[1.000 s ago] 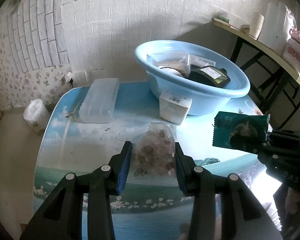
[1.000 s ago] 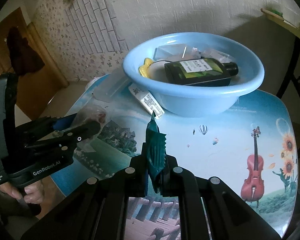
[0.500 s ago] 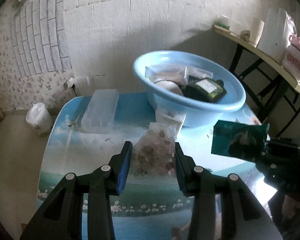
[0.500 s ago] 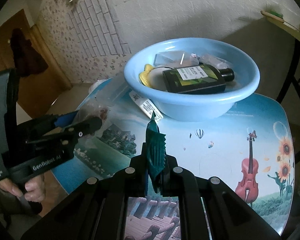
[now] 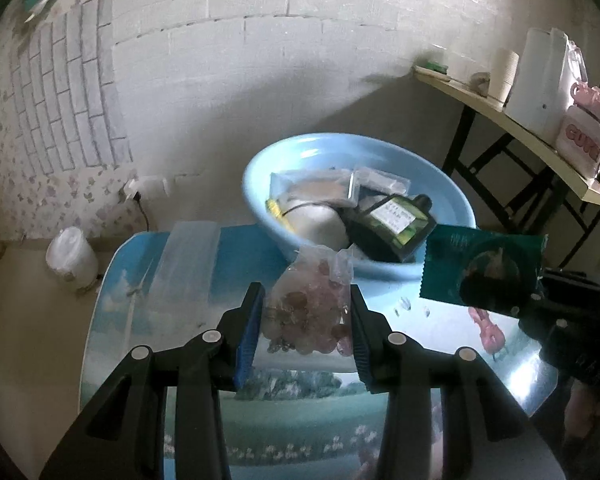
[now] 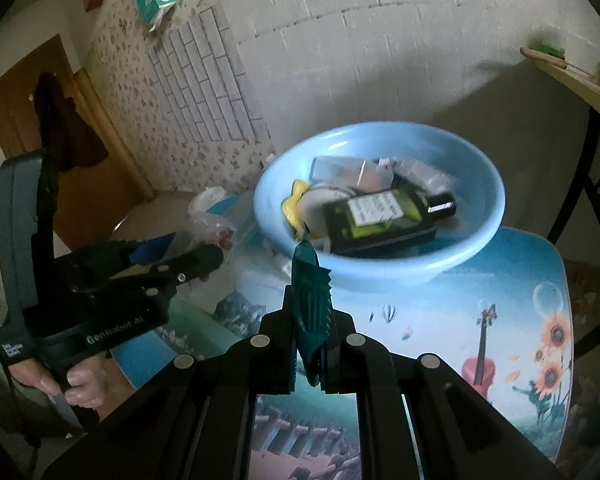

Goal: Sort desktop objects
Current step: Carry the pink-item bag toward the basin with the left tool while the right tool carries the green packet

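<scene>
My left gripper is shut on a clear bag of reddish-brown pieces, held above the table. My right gripper is shut on a dark green packet, which stands on edge between the pads; the left wrist view shows that green packet flat-on at the right. Behind both, a light blue basin holds a dark bottle with a green label, clear pouches and a white item. The same blue basin and its bottle fill the middle of the right wrist view, where the left gripper is at the left.
A clear plastic box lies on the picture-printed table at the left. On the floor stands a white roll. A wooden shelf on black legs holds white containers at the right. A person's hand grips the left tool.
Both grippers have risen with their loads and come nearer the basin, which now sits lower and closer in both views. The white box in front of the basin is now hidden.
</scene>
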`<state>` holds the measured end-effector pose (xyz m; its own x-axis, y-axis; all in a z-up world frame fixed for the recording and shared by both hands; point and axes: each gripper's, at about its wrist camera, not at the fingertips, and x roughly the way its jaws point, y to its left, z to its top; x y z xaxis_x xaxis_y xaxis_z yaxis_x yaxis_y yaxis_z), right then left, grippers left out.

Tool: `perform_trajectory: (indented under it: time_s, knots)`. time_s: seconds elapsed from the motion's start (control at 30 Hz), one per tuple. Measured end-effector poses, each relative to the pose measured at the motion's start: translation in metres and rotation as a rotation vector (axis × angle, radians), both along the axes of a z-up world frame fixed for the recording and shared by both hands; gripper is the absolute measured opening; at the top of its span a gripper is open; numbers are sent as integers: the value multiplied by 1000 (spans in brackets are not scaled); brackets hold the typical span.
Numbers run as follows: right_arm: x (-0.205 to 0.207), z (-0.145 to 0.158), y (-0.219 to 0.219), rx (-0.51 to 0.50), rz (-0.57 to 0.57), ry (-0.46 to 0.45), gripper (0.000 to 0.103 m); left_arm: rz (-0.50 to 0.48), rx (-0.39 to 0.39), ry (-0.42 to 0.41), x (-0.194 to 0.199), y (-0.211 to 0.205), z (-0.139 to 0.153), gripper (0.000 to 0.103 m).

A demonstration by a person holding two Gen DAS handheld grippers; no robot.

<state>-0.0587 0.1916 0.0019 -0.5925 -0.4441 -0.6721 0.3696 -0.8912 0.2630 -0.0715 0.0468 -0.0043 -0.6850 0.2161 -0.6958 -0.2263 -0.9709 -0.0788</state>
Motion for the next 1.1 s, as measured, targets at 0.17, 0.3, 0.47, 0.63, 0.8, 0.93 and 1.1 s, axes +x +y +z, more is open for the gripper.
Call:
perform_trajectory:
  time_s: [0.17,0.3,0.47,0.63,0.8,0.93,1.1]
  knots:
    - [-16,6,10,-13,-26,17,8,-14,9,5,-21,9,4,41]
    - [-31,3,13,-1,-36,11,8,-36,2,9,-37,17,4,41]
    - [-50,0,20,-3,-48,4,8,-54,-1,4,-60,27,1,41]
    - [-71,-3,31,-18,-76,-4,8,-79,-15,-6,-80,39,-5,41]
    - [-91,-9,31,-1,-70,-16,8,-77,-9,-23,-99,44,-13,41]
    - [-106,-13,29,0,-59,-19,8,-85,-15,-32,-110,50,-19,41]
    - [-123,-22,28,11,-63,-24,8,-81,-17,-43,-122,52,-26,42]
